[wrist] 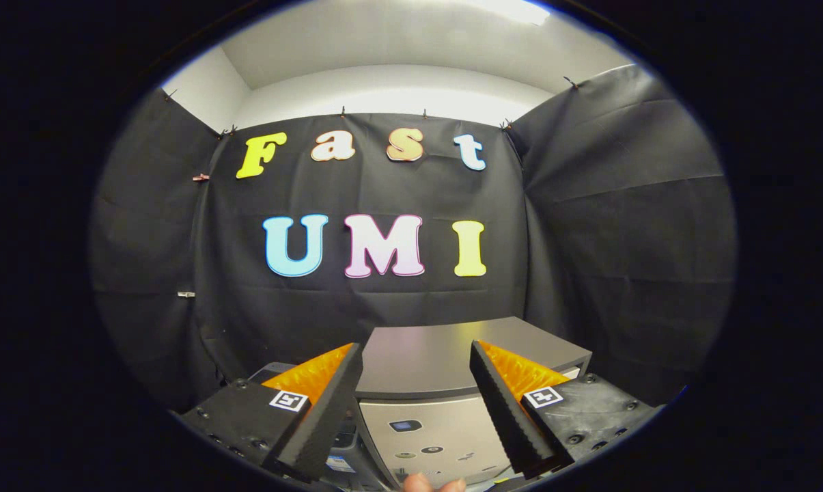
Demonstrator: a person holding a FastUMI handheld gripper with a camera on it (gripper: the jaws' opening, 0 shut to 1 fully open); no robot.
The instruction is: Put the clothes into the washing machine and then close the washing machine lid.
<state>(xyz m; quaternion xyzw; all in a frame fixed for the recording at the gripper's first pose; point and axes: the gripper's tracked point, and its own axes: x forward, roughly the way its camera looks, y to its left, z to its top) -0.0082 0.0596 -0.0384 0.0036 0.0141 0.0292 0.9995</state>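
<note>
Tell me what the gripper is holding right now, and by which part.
Nothing is held. The gripper is open, its fingers spread apart with only the washing machine showing beyond the gap.

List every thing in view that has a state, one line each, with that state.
washing machine lid: down, closed flat on top of the machine.
washing machine: upright, just ahead of the fingers, control panel facing them; what is inside is hidden.
gripper: open, fingers spread wide, holding nothing.
fingertip: a person's, showing low between the gripper's fingers.
</note>
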